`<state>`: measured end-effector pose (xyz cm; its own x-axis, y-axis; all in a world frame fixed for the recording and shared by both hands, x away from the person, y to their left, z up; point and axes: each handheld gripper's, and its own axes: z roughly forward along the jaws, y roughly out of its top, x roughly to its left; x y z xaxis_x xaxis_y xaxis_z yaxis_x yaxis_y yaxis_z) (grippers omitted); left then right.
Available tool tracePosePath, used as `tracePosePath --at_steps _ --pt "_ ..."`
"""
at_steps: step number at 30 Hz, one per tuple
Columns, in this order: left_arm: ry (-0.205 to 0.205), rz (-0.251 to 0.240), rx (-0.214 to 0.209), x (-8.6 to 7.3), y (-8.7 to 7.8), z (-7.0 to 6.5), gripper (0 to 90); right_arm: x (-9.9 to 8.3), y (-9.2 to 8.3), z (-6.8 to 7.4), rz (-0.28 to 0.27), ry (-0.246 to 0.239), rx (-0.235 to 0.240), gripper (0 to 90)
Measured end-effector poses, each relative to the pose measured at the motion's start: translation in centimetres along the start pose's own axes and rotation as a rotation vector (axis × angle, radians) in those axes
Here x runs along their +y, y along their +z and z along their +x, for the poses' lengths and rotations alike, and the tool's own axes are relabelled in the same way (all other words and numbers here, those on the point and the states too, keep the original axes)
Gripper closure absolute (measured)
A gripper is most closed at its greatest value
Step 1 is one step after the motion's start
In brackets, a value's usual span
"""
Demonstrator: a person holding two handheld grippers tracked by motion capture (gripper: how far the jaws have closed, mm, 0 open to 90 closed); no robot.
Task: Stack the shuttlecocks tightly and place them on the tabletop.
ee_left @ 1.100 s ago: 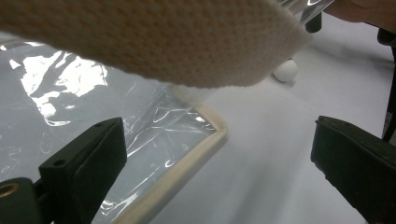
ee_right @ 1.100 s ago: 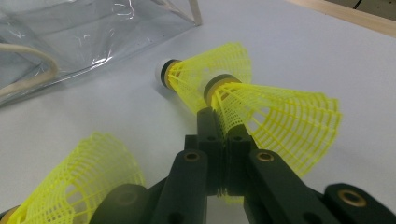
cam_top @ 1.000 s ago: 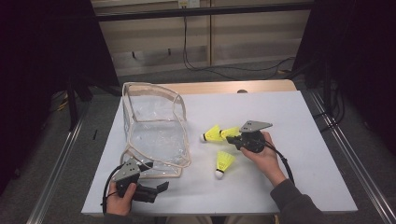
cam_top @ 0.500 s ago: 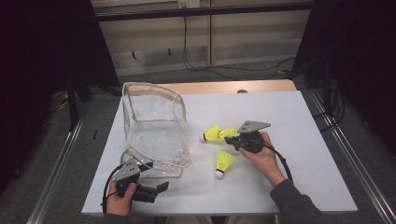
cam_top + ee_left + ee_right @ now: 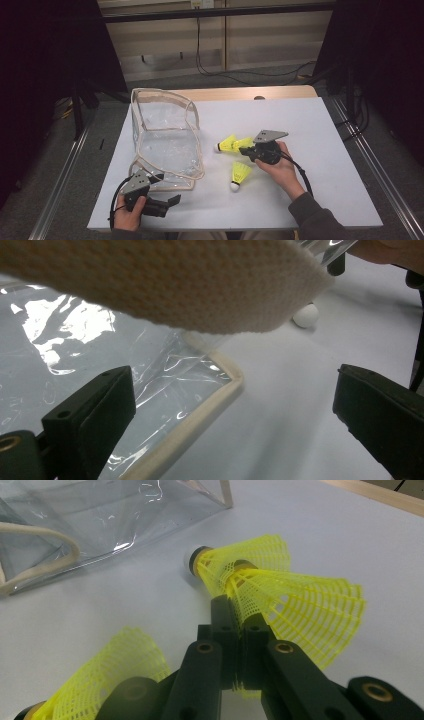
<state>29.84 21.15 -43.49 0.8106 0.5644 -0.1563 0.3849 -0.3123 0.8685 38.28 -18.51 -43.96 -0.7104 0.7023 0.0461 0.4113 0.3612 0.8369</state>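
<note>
A white table (image 5: 310,130) carries everything. Largest on it is the clear plastic bag (image 5: 167,140) with cream edging, standing open at about ten o'clock from the table's middle; its cream strap (image 5: 165,285) hangs close over the left gripper view.

The left gripper (image 5: 170,202) rests at seven o'clock, just beside the bag's near corner – its jaws stand wide apart with nothing between them.

The right gripper (image 5: 244,151) sits near the centre, its jaws closed narrow on the skirt of a yellow shuttlecock (image 5: 295,605), which is nested into a second one (image 5: 235,560) whose white cork points at nine o'clock, towards the bag.

A loose shuttlecock (image 5: 239,175) lies at six o'clock from the right gripper, cork nearest the person.
</note>
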Motion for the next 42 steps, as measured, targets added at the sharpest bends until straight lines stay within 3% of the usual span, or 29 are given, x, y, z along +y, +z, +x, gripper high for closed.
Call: tracePosePath --at_steps 42 --pt "0.002 -0.002 0.001 0.0 -0.1 0.0 3.2 0.2 1.0 -0.1 0.019 -0.005 0.008 88.1"
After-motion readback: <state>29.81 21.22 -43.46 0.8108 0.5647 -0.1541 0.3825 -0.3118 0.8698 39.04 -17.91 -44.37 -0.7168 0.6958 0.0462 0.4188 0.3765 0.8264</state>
